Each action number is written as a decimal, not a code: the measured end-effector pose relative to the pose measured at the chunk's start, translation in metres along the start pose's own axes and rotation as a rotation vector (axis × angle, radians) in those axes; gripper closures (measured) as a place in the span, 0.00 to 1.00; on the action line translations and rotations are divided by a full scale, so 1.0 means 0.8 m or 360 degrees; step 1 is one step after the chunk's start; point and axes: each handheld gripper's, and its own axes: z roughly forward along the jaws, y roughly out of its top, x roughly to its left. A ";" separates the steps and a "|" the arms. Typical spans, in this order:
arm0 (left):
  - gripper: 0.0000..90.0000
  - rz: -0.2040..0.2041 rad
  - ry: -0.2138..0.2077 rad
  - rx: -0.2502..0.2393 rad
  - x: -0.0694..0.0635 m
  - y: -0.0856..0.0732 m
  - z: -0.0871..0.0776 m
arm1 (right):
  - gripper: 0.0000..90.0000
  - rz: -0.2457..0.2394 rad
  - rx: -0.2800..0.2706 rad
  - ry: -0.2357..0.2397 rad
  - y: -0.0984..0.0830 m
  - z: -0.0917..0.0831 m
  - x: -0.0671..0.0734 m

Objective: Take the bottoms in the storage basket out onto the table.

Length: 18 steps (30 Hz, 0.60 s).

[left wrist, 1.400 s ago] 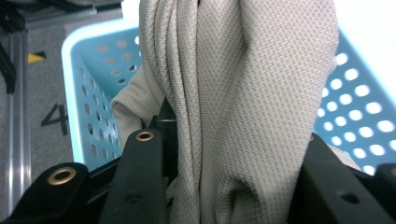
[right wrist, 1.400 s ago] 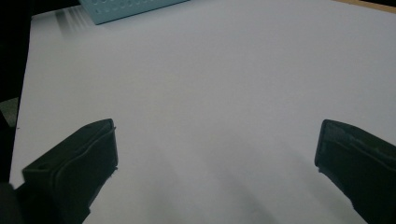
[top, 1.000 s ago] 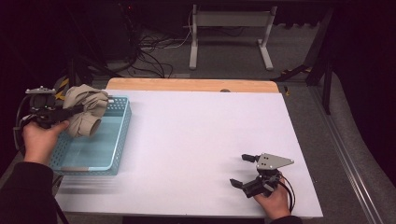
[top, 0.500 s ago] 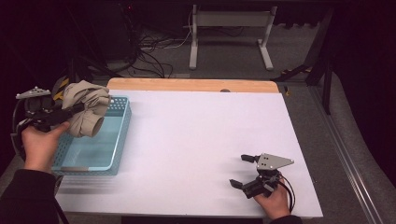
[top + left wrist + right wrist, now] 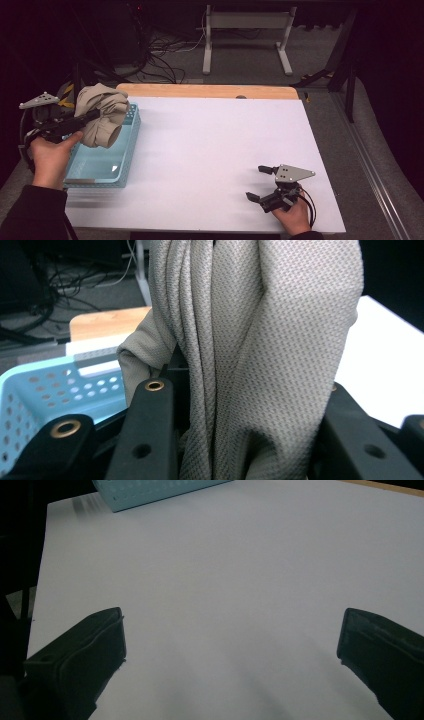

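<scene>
1. High view: left gripper [image 5: 90,116] sits at the table's left edge, w/ its jaws clamped on a bunched beige cloth [image 5: 102,122]. Grey plate on top of the gripper, person's left hand [image 5: 50,155] wrapped round the body below it.
2. Cloth hangs lifted over the far left part of the light-blue basket [image 5: 127,160]; its lower folds drape down toward the basket's inside. Can't tell whether the lowest fold touches the basket floor.
3. Left gripper view: cloth [image 5: 250,365] runs up between the two black jaws as a thick vertical bundle, pressed on both sides. Fabric is a fine mesh weave, grey-beige. Basket's perforated wall [image 5: 50,390] shows low at left in that view, wooden table edge [image 5: 105,322] beyond it.
4. Basket stands on the white table top [image 5: 215,150], at its left side, long axis running away from the person. Near part of the basket shows bare floor.
5. Right gripper [image 5: 260,184] rests low at the near right of the table, well apart from basket & cloth; right hand [image 5: 292,217] holds it from behind.
6. Right gripper view: jaws stand wide, nothing btw them, just white table surface [image 5: 225,580]; a corner of the basket [image 5: 150,492] shows at the top edge.
</scene>
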 end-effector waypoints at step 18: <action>0.71 0.0046 -0.0259 -0.0072 -0.066 0.009 0.025 | 0.00 -0.0001 -0.0007 0.0003 0.000 -0.001 0.000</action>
